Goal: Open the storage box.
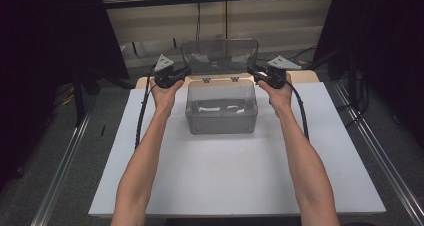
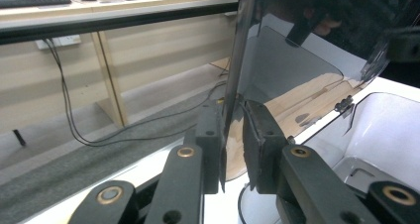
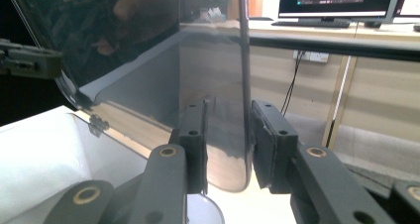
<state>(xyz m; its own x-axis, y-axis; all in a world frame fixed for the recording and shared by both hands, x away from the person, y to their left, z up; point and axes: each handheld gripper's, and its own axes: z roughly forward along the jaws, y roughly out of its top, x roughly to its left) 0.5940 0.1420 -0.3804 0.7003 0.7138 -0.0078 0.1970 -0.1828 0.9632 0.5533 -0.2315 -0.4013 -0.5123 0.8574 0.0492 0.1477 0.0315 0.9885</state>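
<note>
A clear plastic box stands at the far middle of the white board, its hinged lid raised upright behind it. My left gripper is at the lid's left edge and my right gripper at its right edge. In the left gripper view the lid's side rim stands between the jaws of the left gripper, which is shut on it. The right gripper view has the right gripper shut on the opposite rim of the lid. Something white lies in the box.
The white board covers the table, with metal rails along both sides. Two small hinges join lid and box. Beyond the table stand a wooden desk with cables and a monitor.
</note>
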